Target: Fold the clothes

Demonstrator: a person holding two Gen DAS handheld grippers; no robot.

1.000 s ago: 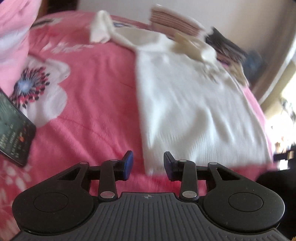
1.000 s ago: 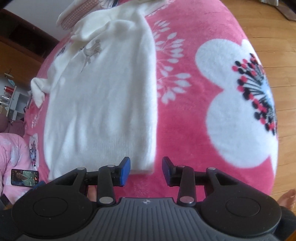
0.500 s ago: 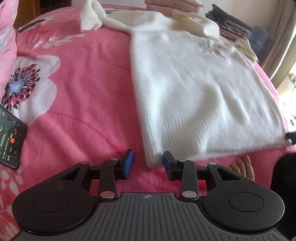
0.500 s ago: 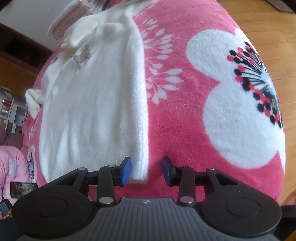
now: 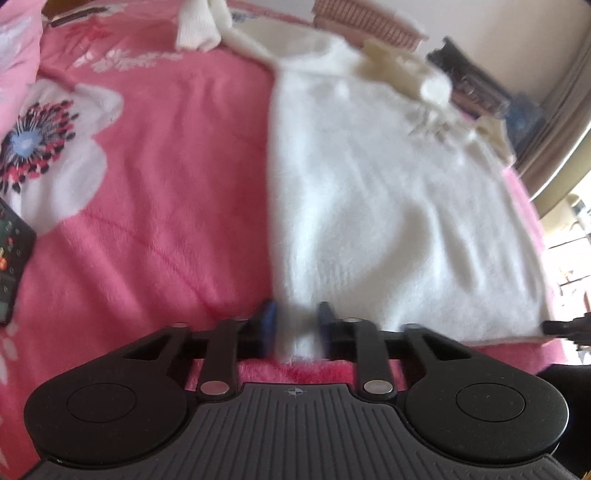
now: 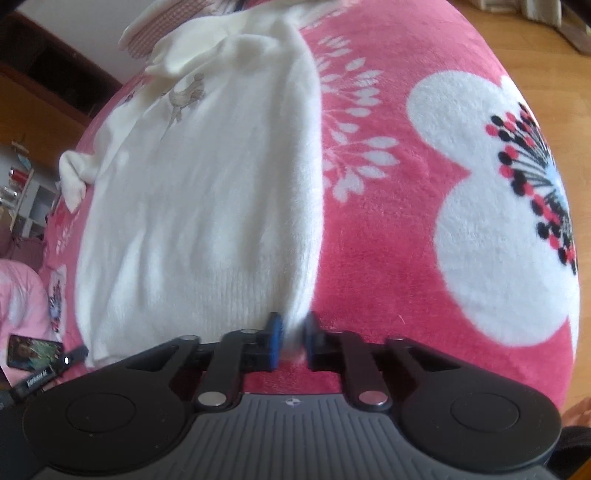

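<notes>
A white sweater (image 5: 388, 206) lies spread flat on a bed with a pink flowered blanket (image 5: 166, 184), its hem nearest the cameras. The left tool (image 5: 297, 326) points steeply down at the hem's left corner; its jaws have just been closing and now pinch that corner of fabric. The right tool (image 6: 293, 339) tilts down the same way at the opposite hem corner (image 6: 295, 317), jaws likewise just closed and narrow, gripping the fabric. A phone (image 5: 11, 258) lies on the blanket left of the sweater, well apart from it. Folded clothes (image 5: 362, 26) sit beyond the collar.
</notes>
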